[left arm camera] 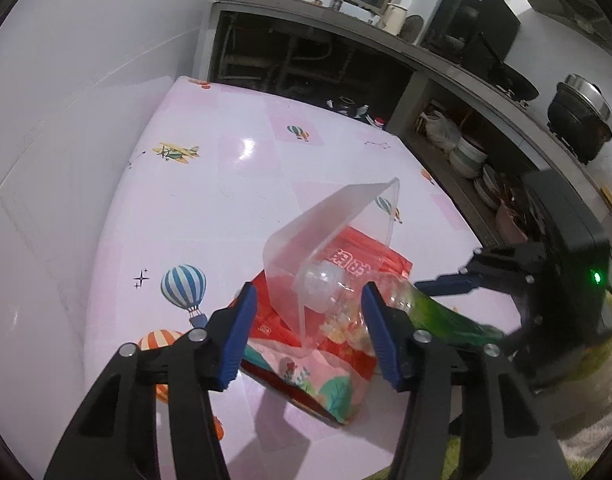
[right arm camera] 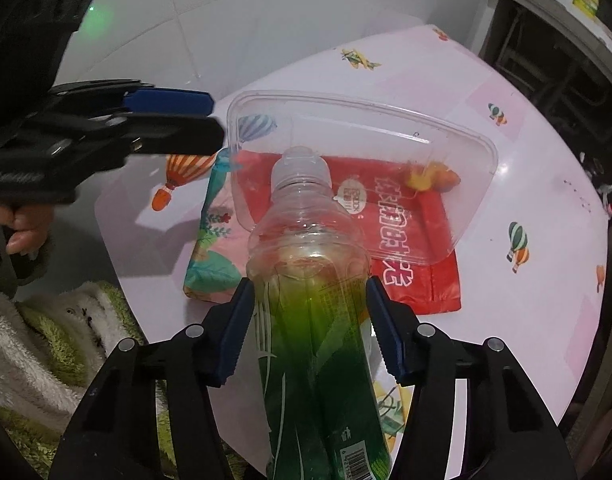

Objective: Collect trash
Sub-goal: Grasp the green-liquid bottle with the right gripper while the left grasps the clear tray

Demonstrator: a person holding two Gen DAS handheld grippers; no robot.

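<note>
A clear plastic bottle with a green label (right arm camera: 310, 292) is held between the fingers of my right gripper (right arm camera: 308, 320), its capped neck poking into a clear plastic food box (right arm camera: 386, 148). The box is tipped up on its edge over a red snack bag (right arm camera: 418, 248). In the left wrist view my left gripper (left arm camera: 308, 320) is open, its blue pads on either side of the box (left arm camera: 330, 220) and the bottle neck (left arm camera: 322, 280), above the red bag (left arm camera: 318, 368). The right gripper (left arm camera: 478, 276) comes in from the right.
The pink tablecloth with balloons and planes (left arm camera: 210, 184) covers the table. A white tiled wall (left arm camera: 66, 80) is at the left. A kitchen counter with sink (left arm camera: 346, 4), stacked dishes (left arm camera: 470, 156) and a pot (left arm camera: 582, 116) stands behind. A fluffy green-white sleeve (right arm camera: 46, 340) is near.
</note>
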